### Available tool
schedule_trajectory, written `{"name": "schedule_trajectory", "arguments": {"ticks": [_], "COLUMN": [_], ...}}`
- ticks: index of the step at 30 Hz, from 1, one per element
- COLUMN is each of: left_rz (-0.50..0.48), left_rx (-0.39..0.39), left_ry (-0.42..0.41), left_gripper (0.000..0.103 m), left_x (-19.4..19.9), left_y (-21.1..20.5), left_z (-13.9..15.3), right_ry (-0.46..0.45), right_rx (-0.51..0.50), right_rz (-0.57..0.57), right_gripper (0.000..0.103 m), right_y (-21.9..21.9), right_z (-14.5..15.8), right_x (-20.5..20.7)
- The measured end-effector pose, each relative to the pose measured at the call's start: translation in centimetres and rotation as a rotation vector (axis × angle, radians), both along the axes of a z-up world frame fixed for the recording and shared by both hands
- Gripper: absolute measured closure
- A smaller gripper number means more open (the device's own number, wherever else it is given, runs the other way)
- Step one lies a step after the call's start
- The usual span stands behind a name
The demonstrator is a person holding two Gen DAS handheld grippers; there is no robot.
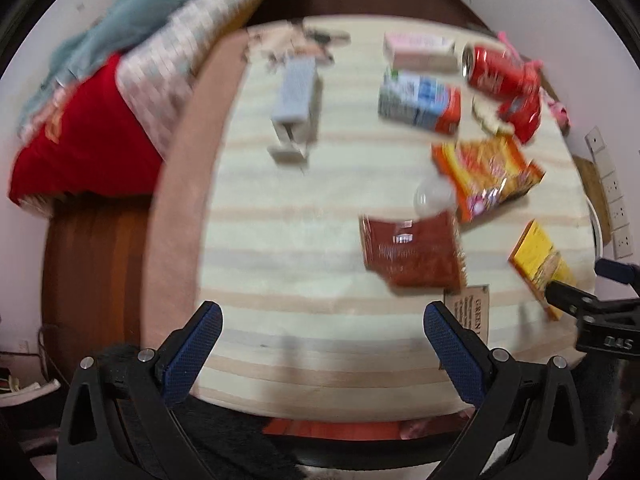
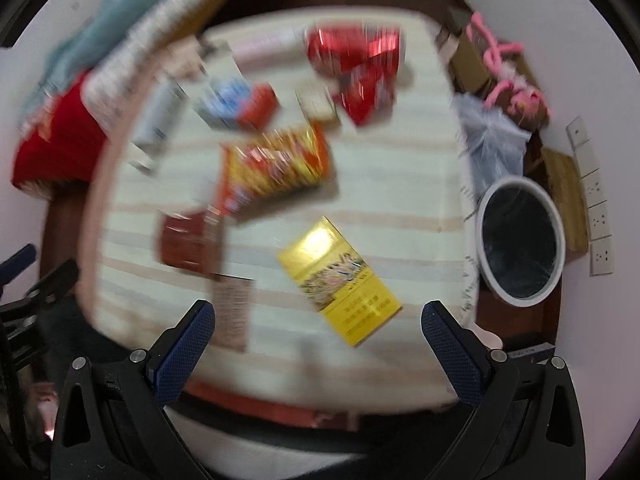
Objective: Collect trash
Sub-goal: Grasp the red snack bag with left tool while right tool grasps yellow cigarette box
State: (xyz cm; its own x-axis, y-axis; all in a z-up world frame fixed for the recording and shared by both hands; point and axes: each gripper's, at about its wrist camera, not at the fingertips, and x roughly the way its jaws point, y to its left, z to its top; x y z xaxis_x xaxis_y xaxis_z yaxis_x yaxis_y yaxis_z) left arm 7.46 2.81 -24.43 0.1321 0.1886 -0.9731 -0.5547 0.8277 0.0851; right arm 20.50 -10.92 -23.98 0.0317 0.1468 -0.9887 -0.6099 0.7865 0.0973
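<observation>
Trash lies on a striped cloth-covered table: a red can, a blue and red carton, a pink box, an orange snack bag, a dark red packet and a yellow box. My left gripper is open and empty above the table's near edge. My right gripper is open and empty, just short of the yellow box. A white-rimmed trash bin with a black liner stands right of the table. The right gripper also shows in the left wrist view.
A grey remote-like object lies at the far left of the table. A bed with red and teal covers is to the left. A clear plastic bag, cardboard boxes and wall sockets are on the right.
</observation>
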Motion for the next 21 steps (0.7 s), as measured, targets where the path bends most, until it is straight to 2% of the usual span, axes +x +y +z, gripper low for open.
{"name": "schedule_trajectory", "arguments": {"ticks": [5, 7, 11, 13, 14, 16, 19, 21], "left_rz": [-0.005, -0.068, -0.335, -0.472, -0.578, -0.712, -0.844, -0.888], "left_rx": [-0.041, -0.031, 0.038, 0.074, 0.091, 0.094, 0.074, 0.072], "left_ry": [0.023, 0.009, 0.001, 0.015, 0.030, 0.073, 0.157, 0.191], "left_gripper": [0.001, 0.001, 0.001, 0.001, 0.001, 0.001, 0.001, 0.002], "left_x": [1.1, 2.0, 4.0, 4.6, 5.0, 5.7, 6.1, 6.4], "left_y": [-0.2, -0.9, -3.6, -4.5, -5.3, -5.9, -6.2, -6.4], "left_z": [-2.3, -2.2, -1.9, -2.0, -2.3, -3.3, -5.3, -6.2], "right_ry": [-0.025, -0.025, -0.026, -0.019, -0.007, 0.053, 0.114, 0.106], "right_rx": [-0.100, -0.106, -0.127, -0.135, -0.125, -0.078, -0.045, -0.051], "right_rz": [0.078, 0.083, 0.061, -0.024, -0.058, -0.127, -0.137, -0.106], "right_gripper": [0.000, 0.003, 0.027, 0.027, 0.027, 0.027, 0.024, 0.023], "right_y": [1.2, 1.4, 0.9, -0.3, -1.0, -2.2, -3.1, -3.1], "right_z": [-4.9, -6.0, -6.7, -6.4, -6.0, -6.0, -6.2, -6.3], "right_x": [0.5, 0.8, 1.0, 1.9, 2.4, 3.2, 3.8, 3.8]}}
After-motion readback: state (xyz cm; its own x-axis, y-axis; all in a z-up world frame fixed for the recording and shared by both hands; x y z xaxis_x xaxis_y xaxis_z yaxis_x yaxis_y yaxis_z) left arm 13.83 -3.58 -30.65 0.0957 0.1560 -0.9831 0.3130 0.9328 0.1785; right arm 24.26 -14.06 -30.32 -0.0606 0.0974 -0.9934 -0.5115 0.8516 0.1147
